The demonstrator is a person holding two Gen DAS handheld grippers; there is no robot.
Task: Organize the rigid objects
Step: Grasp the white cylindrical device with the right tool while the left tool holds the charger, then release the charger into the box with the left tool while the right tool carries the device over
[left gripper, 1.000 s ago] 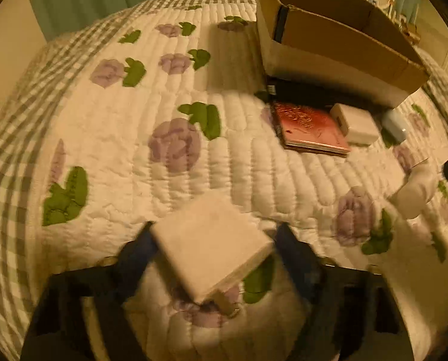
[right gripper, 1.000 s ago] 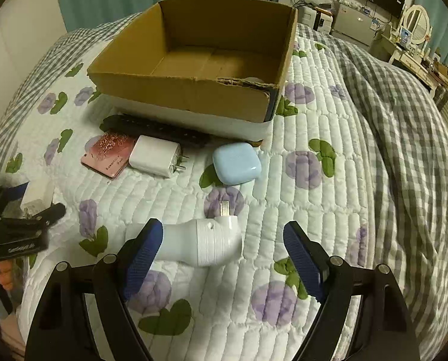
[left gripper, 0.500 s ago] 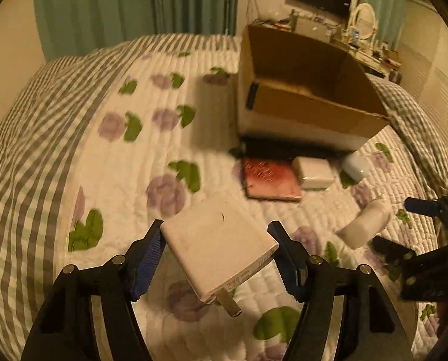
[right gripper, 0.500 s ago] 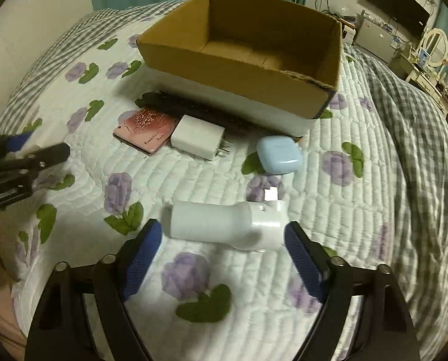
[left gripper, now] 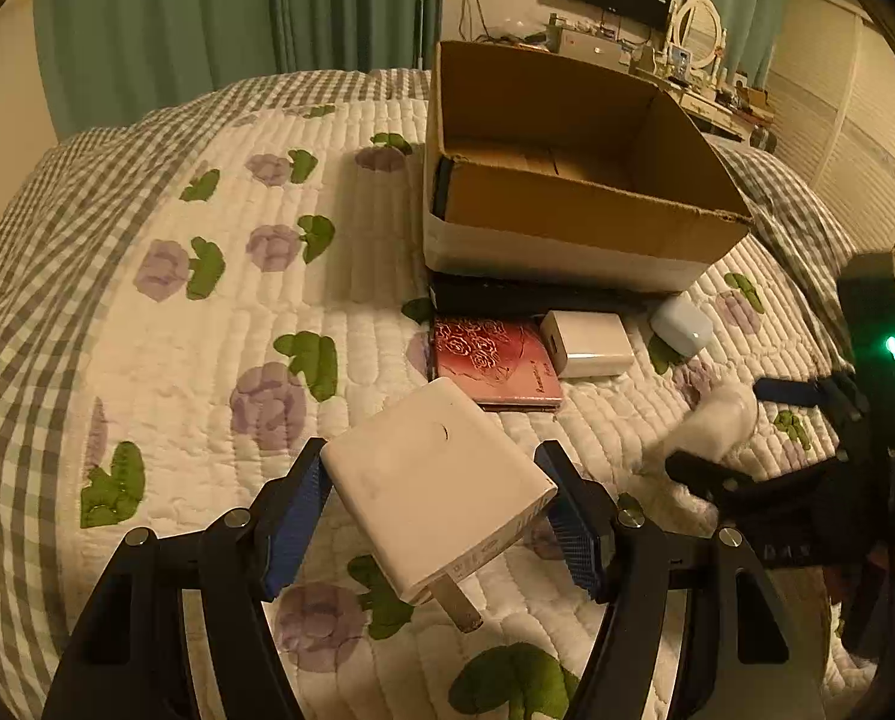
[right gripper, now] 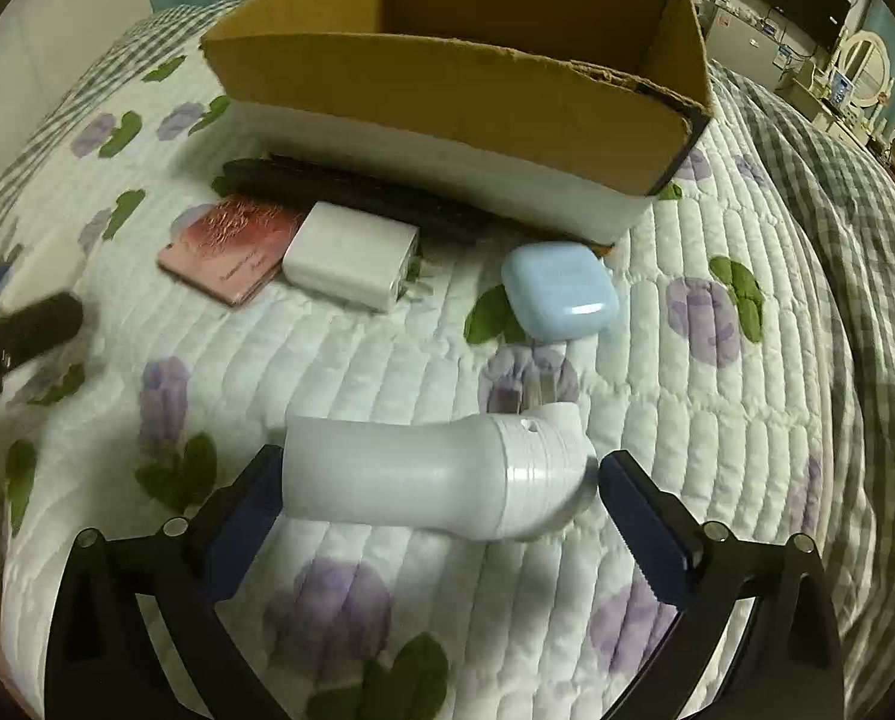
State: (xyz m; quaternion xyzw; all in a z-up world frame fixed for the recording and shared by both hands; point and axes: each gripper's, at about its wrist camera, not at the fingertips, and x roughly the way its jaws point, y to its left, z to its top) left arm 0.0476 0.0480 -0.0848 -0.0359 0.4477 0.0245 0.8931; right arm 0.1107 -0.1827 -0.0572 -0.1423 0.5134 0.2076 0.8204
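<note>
- Left tongs [left gripper: 435, 516] clamped on a white square charger [left gripper: 435, 480], blue pads against two of its sides, one metal prong poking out at the lower corner, block tilted and held above the bed
- Right tongs [right gripper: 441, 501] around a white bottle-shaped device [right gripper: 429, 480] lying crosswise; left pad touching its base, right pad just beside the ribbed head, contact there not clear through blur; device off the quilt, a metal prong at its head end
- Same right tongs seen from the left camera as dark arms with a green light, white device blurred between them
- Surface: bed with a white quilt [right gripper: 387, 360], stitched in ribs, printed with purple flowers and green leaves, grey-and-white check border
- On the quilt, counted: one open cardboard box [left gripper: 567, 204], brown walls with a white band along the bottom; one long black object [right gripper: 351, 192] lying against the box's near wall; one red booklet [left gripper: 495, 360] with a rose pattern; one more white charger [right gripper: 351, 264] touching the booklet's edge; one pale blue rounded case [right gripper: 558, 291] near the box corner
- Chargers in all: two, one held, one lying
- Room: green curtains [left gripper: 207, 30] behind the bed, a dark wall screen, an oval mirror on a cluttered dresser, slatted doors at the right
</note>
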